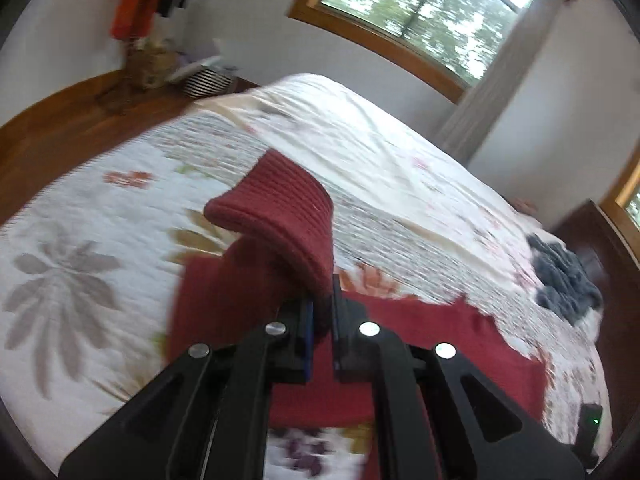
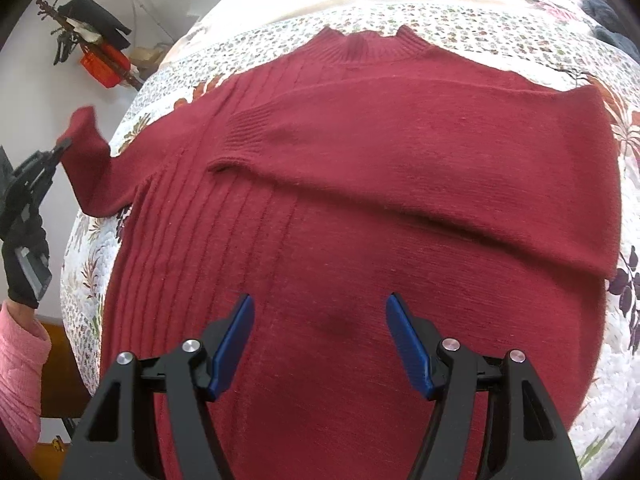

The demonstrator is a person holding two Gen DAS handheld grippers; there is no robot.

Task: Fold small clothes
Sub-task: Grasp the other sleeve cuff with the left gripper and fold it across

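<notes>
A dark red knitted sweater (image 2: 360,220) lies flat on the floral bedspread (image 2: 460,20), collar at the far side. Its right sleeve is folded across the chest. My left gripper (image 1: 322,312) is shut on the cuff of the left sleeve (image 1: 276,216), which stands lifted above the bed. The right wrist view shows that same gripper (image 2: 60,148) at the far left, holding the raised cuff (image 2: 82,132) off the bed's edge. My right gripper (image 2: 320,340) hovers open over the sweater's lower body, with nothing between its blue pads (image 2: 236,340).
A dark grey garment (image 1: 568,276) lies in a heap at the bed's far right. Wooden floor (image 1: 60,132) and a striped basket (image 1: 208,82) lie beyond the bed. A gloved hand (image 2: 22,256) and pink sleeve (image 2: 18,380) hold the left tool.
</notes>
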